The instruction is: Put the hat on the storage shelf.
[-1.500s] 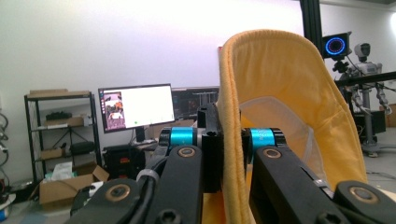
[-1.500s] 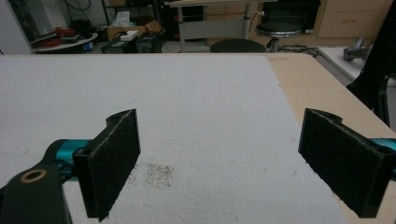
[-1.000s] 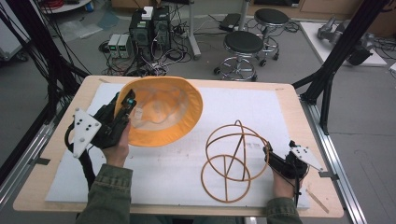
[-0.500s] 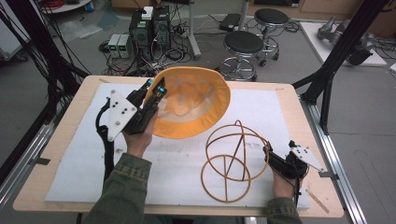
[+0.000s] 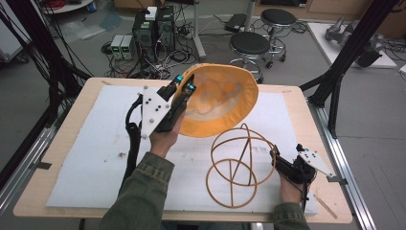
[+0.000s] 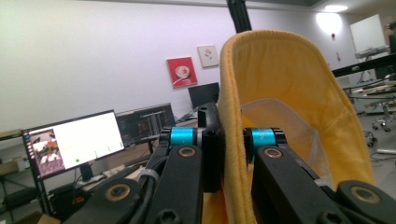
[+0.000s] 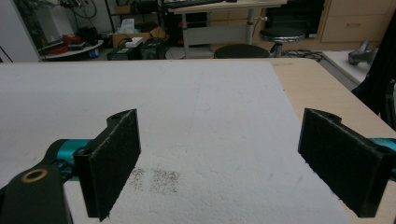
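A yellow-orange cloth hat (image 5: 220, 100) hangs in the air over the far middle of the table, its hollow side facing me. My left gripper (image 5: 184, 86) is shut on its brim, and in the left gripper view the brim (image 6: 233, 140) runs between the two jaws of that gripper (image 6: 231, 135). An orange wire-ring frame (image 5: 239, 165) stands on the white mat at the front right, just below and in front of the hat. My right gripper (image 5: 277, 158) rests low beside the frame's right side, its jaws (image 7: 219, 158) wide apart with only mat between them.
A white foam mat (image 5: 95, 143) covers most of the wooden table (image 5: 43, 191). Black frame posts (image 5: 344, 62) rise at both table sides. Two stools (image 5: 249, 43) and computer boxes (image 5: 153, 28) stand on the floor beyond the far edge.
My left gripper has carried the hat up and to the right, from the left part of the mat to above the far middle. The right gripper and wire frame have stayed put.
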Available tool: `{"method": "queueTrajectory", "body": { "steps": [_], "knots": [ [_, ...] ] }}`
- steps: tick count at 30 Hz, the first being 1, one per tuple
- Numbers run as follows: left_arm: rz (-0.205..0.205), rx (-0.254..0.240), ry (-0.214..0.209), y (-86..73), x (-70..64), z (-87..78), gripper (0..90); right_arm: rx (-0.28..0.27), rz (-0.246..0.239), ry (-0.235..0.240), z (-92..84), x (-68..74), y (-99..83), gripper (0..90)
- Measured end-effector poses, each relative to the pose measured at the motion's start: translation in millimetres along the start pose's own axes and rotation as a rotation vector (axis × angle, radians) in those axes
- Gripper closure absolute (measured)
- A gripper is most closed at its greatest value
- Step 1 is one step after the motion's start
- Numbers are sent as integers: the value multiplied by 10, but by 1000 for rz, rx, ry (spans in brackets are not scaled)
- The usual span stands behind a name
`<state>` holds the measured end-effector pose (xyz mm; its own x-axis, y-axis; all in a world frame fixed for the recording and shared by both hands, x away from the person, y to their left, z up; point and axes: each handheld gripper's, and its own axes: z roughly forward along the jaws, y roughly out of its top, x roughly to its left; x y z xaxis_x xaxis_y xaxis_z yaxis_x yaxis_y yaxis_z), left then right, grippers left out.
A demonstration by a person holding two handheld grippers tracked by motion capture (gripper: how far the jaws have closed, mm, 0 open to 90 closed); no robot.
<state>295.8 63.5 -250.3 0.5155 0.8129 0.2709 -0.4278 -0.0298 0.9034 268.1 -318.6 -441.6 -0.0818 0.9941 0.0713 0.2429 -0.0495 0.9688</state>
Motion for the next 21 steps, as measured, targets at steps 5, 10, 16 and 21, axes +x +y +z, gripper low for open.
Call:
{"method": "queueTrajectory", "body": {
  "steps": [5, 10, 16, 21],
  "knots": [
    [79, -5, -42, 88, -198, 95, 869, -5, 3, -1, -9, -4, 7, 119],
    [87, -21, -118, 120, -388, 133, 869, -14, 14, -6, -24, -25, 17, 118],
    [70, -56, -185, 202, -515, 82, 869, -12, 18, -3, -23, -35, 15, 118],
    [68, -82, -269, 276, -624, -29, 869, -11, 12, -4, -17, -32, 12, 119]
  ]
}}
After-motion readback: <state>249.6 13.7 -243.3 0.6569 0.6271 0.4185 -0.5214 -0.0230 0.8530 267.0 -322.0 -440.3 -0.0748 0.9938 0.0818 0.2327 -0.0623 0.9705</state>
